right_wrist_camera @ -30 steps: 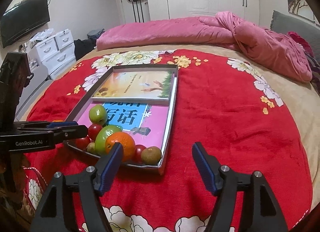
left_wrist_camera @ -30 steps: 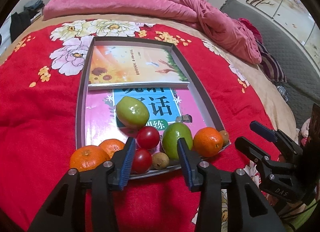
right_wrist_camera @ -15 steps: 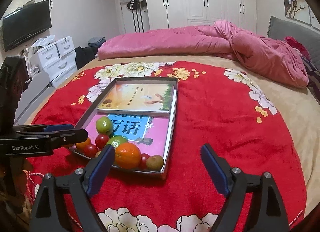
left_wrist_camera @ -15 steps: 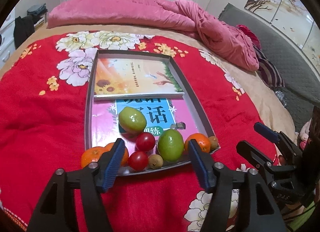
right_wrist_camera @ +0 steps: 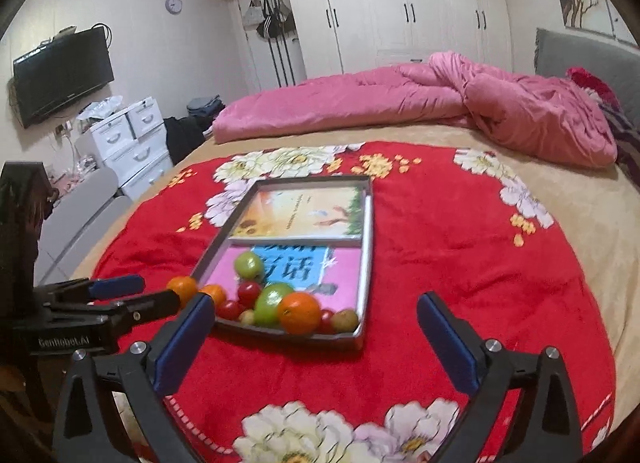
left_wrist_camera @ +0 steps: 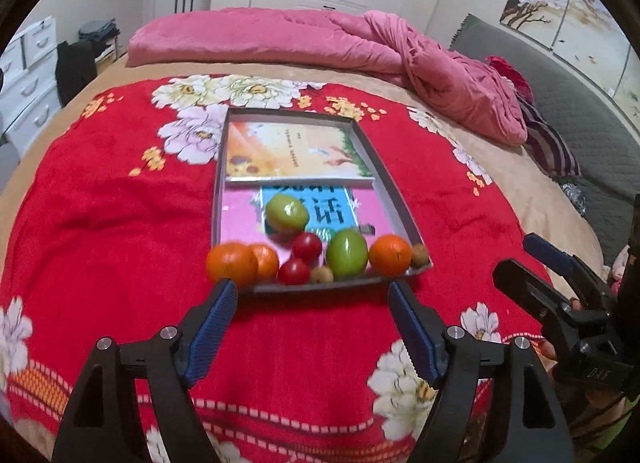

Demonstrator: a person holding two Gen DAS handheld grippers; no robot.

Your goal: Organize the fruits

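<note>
Left wrist: fruits (left_wrist_camera: 316, 259) along tray edge (left_wrist_camera: 336, 286)

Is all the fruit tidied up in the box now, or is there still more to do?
Mostly done: the green fruits, tomatoes and oranges sit in the tray on the books. In hand: nothing; the left gripper and right gripper are opening, empty. Left: one orange seems to perch at the tray's near-left corner, possibly outside.

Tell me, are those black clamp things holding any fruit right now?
Nothing is held. The left gripper and right gripper have jaws opening over the red flowered blanket, nothing between them.
</note>
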